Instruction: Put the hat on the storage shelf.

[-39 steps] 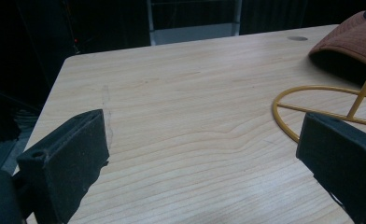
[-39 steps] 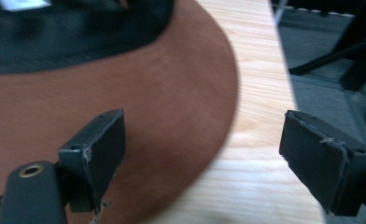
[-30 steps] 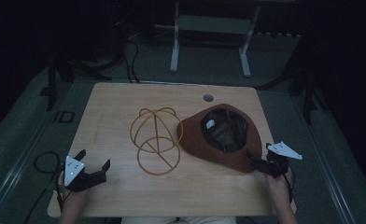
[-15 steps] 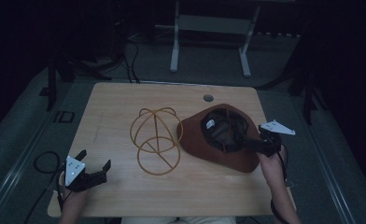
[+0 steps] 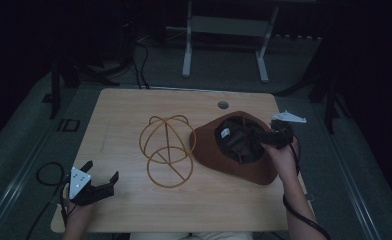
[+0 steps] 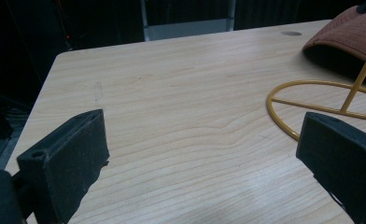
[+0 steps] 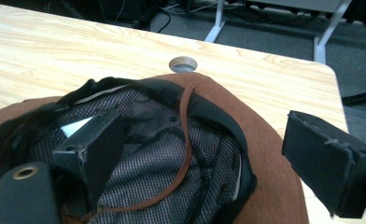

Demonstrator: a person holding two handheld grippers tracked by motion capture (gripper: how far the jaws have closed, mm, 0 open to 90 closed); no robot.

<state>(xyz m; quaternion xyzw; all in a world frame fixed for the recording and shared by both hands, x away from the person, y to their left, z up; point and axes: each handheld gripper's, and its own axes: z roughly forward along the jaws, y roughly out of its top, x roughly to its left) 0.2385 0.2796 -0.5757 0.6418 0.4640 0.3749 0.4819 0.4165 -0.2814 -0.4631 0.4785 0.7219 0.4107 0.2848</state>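
A brown brimmed hat (image 5: 211,150) lies upside down right of the table's middle, its dark mesh lining facing up. A yellow wire hat frame (image 5: 166,150) stands just left of it and touches the brim. My right gripper (image 5: 260,140) is open at the hat's right rim. In the right gripper view (image 7: 204,140) one jaw reaches inside the crown and the other hangs over the brim (image 7: 265,140). My left gripper (image 5: 103,173) rests open near the front left corner. In the left gripper view (image 6: 204,149) bare wood lies between its jaws, with the wire frame (image 6: 312,93) and hat (image 6: 349,32) beyond.
The wooden table (image 5: 124,120) has a round cable hole (image 5: 223,105) at the back, just behind the hat. A black cable loop (image 5: 46,175) trails off the left edge. A white metal stand (image 5: 224,30) is on the floor beyond the table.
My right gripper has moved from the table's right edge up and left onto the hat's rim, with one jaw now in the crown. The left gripper has stayed put.
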